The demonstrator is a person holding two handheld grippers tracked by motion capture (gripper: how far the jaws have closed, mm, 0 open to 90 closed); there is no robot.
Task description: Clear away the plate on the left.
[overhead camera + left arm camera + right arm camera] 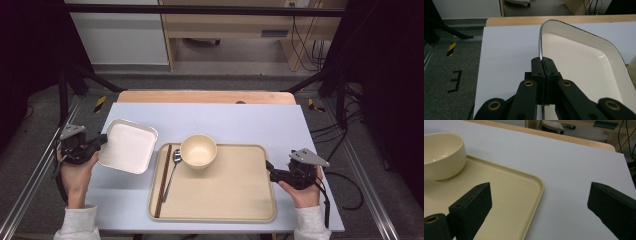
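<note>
Item: square white plate [127, 146], tilted, lifted at its left edge off the desk [225, 117]
Holder: left claw [101, 142], jaws pinched tight on the plate's thin left rim [540, 47]; the dish extends rightward from the claw
Destination, judged: beige tray [235, 192], just right of the plate, bare to the right of its bowl [199, 150], spoon [173, 167] and chopsticks [163, 180]
Key relation: the tray lies to the right of the held plate; the left claw is nearer, as it already grips the plate
Right claw [269, 167]: jaws spread wide, holding nothing, parked at the tray's right edge [534, 207]
</note>
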